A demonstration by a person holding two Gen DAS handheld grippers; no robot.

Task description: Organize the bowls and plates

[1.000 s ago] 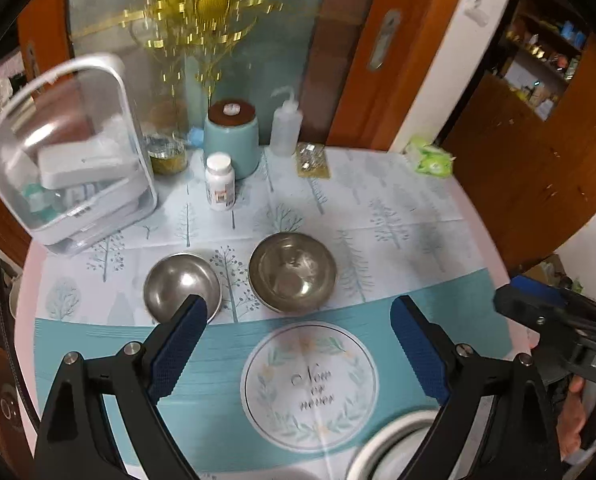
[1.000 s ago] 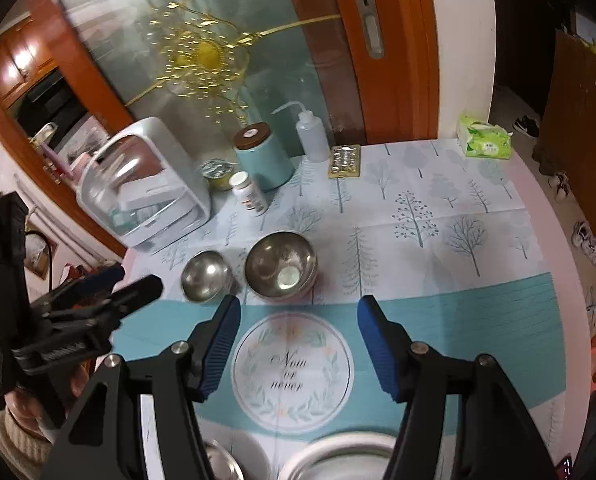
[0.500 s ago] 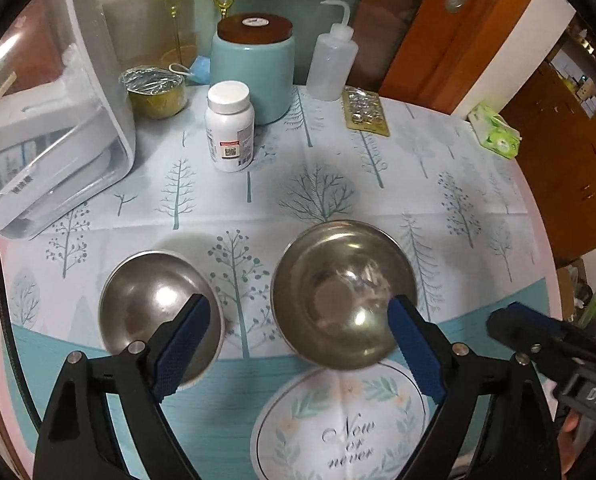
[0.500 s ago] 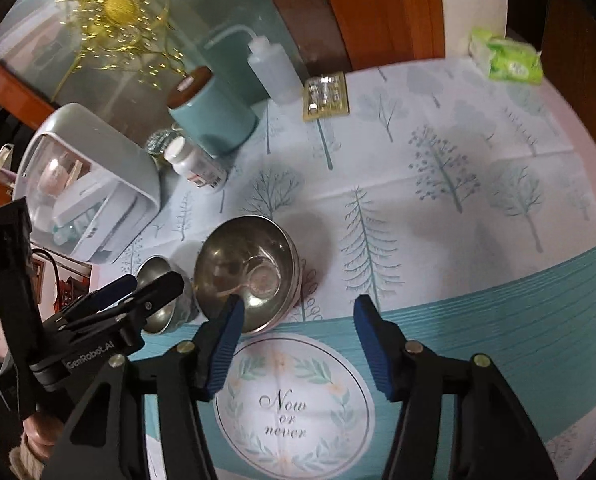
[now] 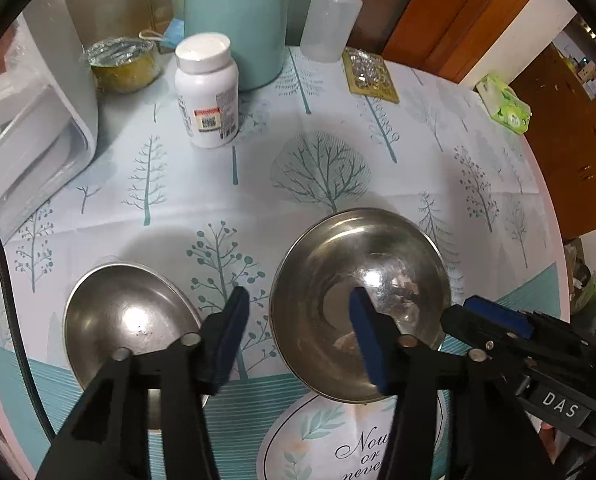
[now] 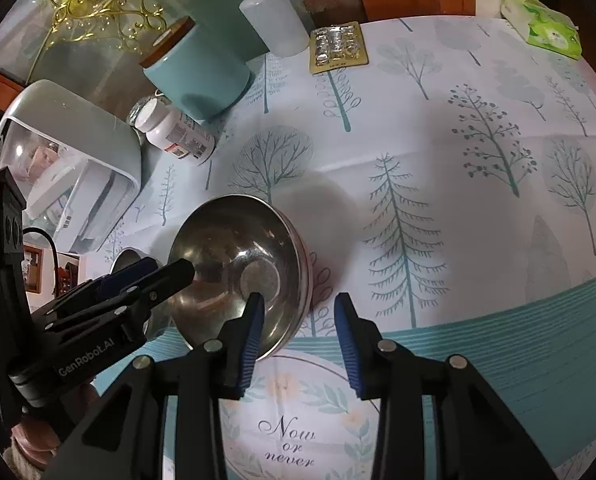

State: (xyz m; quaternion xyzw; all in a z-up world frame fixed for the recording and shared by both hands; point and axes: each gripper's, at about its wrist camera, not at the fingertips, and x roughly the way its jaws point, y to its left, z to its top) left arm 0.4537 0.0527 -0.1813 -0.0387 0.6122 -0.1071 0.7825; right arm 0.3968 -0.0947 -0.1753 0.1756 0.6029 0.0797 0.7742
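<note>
Clearly early on: both the left gripper [image 5: 298,320] and right gripper [image 6: 298,320] hover unclenched, straddling opposite rims of the large steel bowl [image 5: 358,300], which sits on the tablecloth [image 5: 338,168] beside the unstacked small bowl [image 5: 125,320].

Two steel bowls [image 5: 360,300] [image 5: 125,320] sit on the desk [image 5: 322,168]; behind them stand one pill bottle [image 5: 207,92], one teal canister [image 5: 237,28], one squeeze bottle [image 5: 330,20].

Bowls [image 5: 360,304] [image 5: 125,320]: shiny silver steel. Tablecloth [image 5: 322,168]: white, teal tree print, teal striped band. Jar [image 5: 237,28]: pale teal, brown lid. Bottle [image 5: 207,92]: white. Tissue pack [image 6: 542,28]: green. Hand-held gripper pads [image 6: 253,332]: blue.
</note>
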